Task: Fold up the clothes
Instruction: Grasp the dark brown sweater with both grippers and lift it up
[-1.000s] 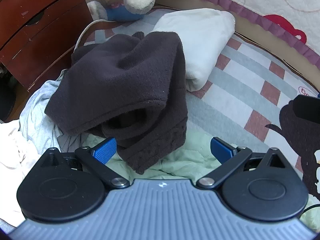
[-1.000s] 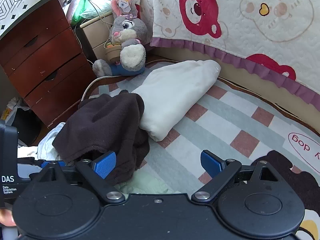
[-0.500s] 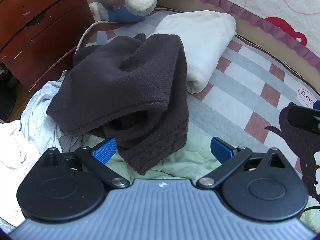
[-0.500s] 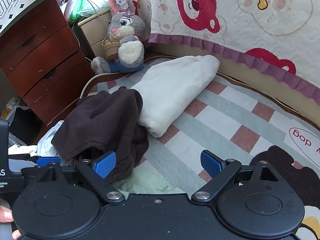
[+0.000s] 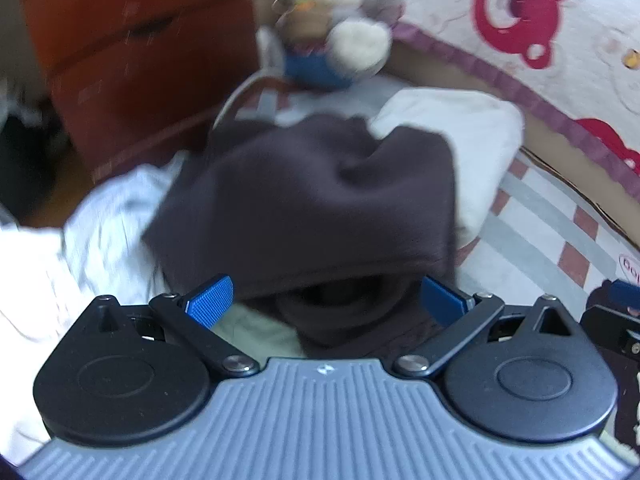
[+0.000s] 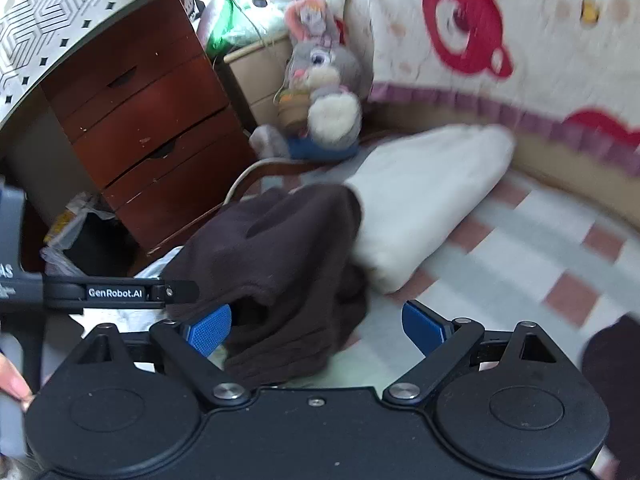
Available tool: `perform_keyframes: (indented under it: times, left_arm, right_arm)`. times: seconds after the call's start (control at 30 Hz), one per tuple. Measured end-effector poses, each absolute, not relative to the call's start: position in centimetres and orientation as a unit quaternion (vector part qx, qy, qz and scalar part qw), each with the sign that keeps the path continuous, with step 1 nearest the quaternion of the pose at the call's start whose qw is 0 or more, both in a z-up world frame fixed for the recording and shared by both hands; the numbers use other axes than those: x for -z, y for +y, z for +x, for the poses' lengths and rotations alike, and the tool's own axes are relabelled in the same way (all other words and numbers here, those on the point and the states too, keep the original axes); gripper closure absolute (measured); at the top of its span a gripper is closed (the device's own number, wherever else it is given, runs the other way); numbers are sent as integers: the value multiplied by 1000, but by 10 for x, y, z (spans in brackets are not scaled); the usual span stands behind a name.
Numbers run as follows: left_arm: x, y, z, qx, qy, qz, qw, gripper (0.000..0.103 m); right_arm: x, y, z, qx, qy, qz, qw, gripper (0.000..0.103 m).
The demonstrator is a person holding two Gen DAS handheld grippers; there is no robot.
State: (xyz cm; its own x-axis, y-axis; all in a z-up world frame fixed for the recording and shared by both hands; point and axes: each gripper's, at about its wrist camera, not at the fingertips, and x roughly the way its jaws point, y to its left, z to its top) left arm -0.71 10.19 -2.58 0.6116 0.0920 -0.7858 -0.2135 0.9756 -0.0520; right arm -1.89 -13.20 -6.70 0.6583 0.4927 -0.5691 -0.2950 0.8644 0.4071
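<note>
The checked mat (image 6: 532, 236) carries everything here, and I work from its near-left corner, where the unfolded clothes are heaped. A folded white garment (image 6: 424, 204) already lies toward the mat's far edge, below the bear quilt (image 6: 500, 28). The dark fleece garment (image 5: 316, 204) sits crumpled on top of the heap, overlapping the white one's left end, with a pale green piece (image 5: 256, 330) under it.

My left gripper (image 5: 326, 300) is spread wide, its blue pads flanking the fleece's lower edge and nothing between them pinched. My right gripper (image 6: 316, 326) is likewise released, its left pad just beside the fleece's hanging hem.

Both views are smeared, so I judge I should slow down first. To do this pick well, I'd find a true edge such as the ribbed hem, rather than bite a bunched middle, close on a single layer only, and keep the green piece out of the pinch.
</note>
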Motion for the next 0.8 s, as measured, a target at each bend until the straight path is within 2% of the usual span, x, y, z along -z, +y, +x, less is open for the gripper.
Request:
perform_keyframes:
  times: [0.1, 0.17, 0.37, 0.57, 0.6, 0.63, 0.67, 0.7, 0.77, 0.8]
  left_arm:
    - [52, 122, -5, -107, 444, -91, 885, 14]
    - [67, 132, -3, -119, 444, -88, 884, 35]
    - [102, 140, -1, -122, 414, -26, 902, 37]
    - [129, 145, 2, -127, 383, 35, 914, 37]
    - [130, 144, 3, -129, 380, 42, 915, 37]
    - [131, 144, 4, -131, 376, 50, 916, 36]
    - [131, 144, 5, -133, 372, 59, 917, 34]
    - [131, 143, 7, -137, 365, 72, 918, 32]
    - [133, 140, 11, -145, 347, 113, 920, 20]
    - [132, 137, 13, -149, 336, 134, 920, 19]
  right_arm:
    - [87, -118, -14, -227, 357, 136, 896, 8]
    - [100, -106, -12, -232, 362, 125, 894, 8]
    - [133, -68, 7, -250, 371, 85, 890, 8]
    - [176, -52, 78, -189, 412, 150, 878, 7]
    - [181, -48, 87, -190, 414, 149, 878, 16]
    - [186, -44, 95, -192, 415, 146, 877, 64]
    - [186, -43, 97, -197, 405, 154, 879, 77]
    - [185, -44, 98, -203, 393, 164, 882, 77]
    - [167, -52, 84, -199, 347, 168, 901, 79]
    - [156, -58, 75, -194, 321, 166, 912, 80]
